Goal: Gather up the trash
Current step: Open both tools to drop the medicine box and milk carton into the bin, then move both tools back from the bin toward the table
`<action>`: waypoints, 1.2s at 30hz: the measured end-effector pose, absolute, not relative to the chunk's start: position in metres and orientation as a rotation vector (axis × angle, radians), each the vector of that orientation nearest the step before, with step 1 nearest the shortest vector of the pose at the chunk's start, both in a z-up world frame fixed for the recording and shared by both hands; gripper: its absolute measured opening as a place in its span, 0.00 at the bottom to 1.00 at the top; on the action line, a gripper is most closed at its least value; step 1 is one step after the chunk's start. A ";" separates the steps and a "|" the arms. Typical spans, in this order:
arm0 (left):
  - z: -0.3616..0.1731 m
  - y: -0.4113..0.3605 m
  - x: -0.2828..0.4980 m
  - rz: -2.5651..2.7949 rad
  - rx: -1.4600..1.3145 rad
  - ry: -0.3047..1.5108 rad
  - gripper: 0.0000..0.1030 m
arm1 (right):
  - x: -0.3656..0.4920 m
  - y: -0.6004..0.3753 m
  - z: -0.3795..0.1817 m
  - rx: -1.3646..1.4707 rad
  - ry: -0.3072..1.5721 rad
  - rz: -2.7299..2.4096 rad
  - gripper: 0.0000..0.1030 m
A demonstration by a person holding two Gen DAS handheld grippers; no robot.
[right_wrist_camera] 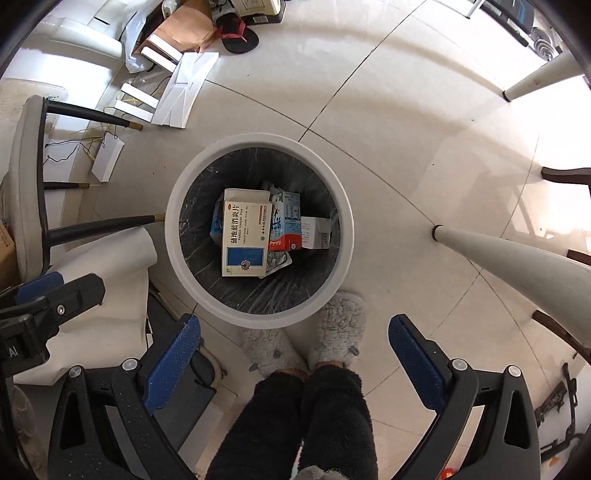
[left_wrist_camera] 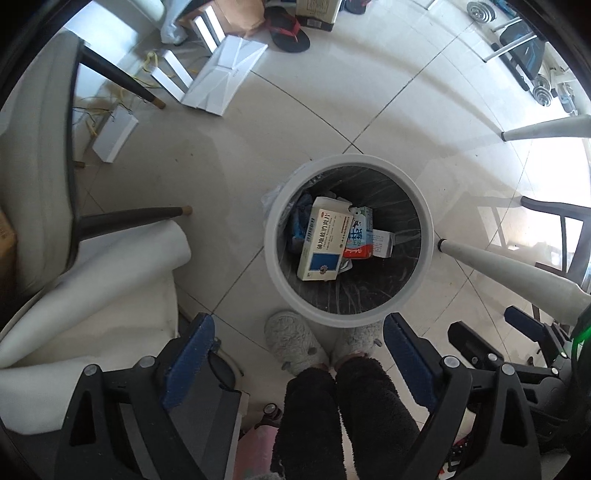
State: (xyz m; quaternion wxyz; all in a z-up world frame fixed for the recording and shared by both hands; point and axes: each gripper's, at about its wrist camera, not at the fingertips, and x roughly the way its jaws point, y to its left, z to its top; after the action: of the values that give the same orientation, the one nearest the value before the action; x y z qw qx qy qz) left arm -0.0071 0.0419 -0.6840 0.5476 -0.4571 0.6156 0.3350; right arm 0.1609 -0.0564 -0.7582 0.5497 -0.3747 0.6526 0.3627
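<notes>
Both cameras look straight down on a round white bin (left_wrist_camera: 348, 240) (right_wrist_camera: 258, 230) lined with a dark bag, standing on a pale tiled floor (left_wrist_camera: 369, 110) (right_wrist_camera: 388, 129); all positions below are given relative to this bin. Inside the bin, uppermost, lies a white medicine box (left_wrist_camera: 320, 245) (right_wrist_camera: 245, 236) with a blue panel, flat and face up. Just beside it, toward the bin's centre, lies a milk carton (left_wrist_camera: 360, 236) (right_wrist_camera: 286, 221) with red and blue print, and beyond that a smaller white box (left_wrist_camera: 382, 243) (right_wrist_camera: 316, 232) against the liner; blue wrapping is partly hidden under the medicine box. The left gripper (left_wrist_camera: 299, 362) hangs above the bin's near rim with its blue-padded fingers spread wide and nothing between them. The right gripper (right_wrist_camera: 295, 354) hangs likewise above the near rim, fingers spread wide and empty. Directly below both grippers, touching the bin's near wall, are two grey fluffy slippers (left_wrist_camera: 295, 343) (right_wrist_camera: 340, 328) and dark fleece trouser legs. To the bin's left stands a chair (left_wrist_camera: 44, 166) (right_wrist_camera: 29, 184) with dark legs, with white sheet material beneath it. Beyond the bin, well apart, lie flattened white cartons (left_wrist_camera: 225, 74) (right_wrist_camera: 184, 88) and a red-and-black sandal (left_wrist_camera: 286, 31) (right_wrist_camera: 238, 35). To the bin's right a pale tapered table leg (left_wrist_camera: 509, 273) (right_wrist_camera: 517, 258) meets the floor.
</notes>
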 end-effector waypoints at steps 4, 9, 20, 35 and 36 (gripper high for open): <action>-0.660 0.037 -0.016 0.816 -1.078 1.442 0.91 | 0.156 -0.060 -0.737 -0.877 1.535 0.859 1.00; -0.626 0.027 -0.024 0.828 -1.055 1.430 0.91 | 0.147 -0.069 -0.703 -0.870 1.520 0.857 1.00; -0.534 -0.004 -0.031 0.814 -1.005 1.417 0.91 | 0.129 -0.092 -0.592 -0.824 1.494 0.890 1.00; -0.360 -0.031 -0.032 0.852 -0.834 1.262 0.91 | 0.110 -0.128 -0.401 -0.711 1.429 0.955 1.00; -0.348 -0.028 -0.029 0.856 -0.826 1.241 0.91 | 0.111 -0.128 -0.389 -0.694 1.421 0.965 1.00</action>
State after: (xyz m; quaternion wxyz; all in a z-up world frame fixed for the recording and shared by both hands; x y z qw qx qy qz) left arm -0.0288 -0.0277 -0.3484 0.6528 -0.3642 0.5467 0.3772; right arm 0.1105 -0.1283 -0.3887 0.6008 -0.2993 0.6133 0.4164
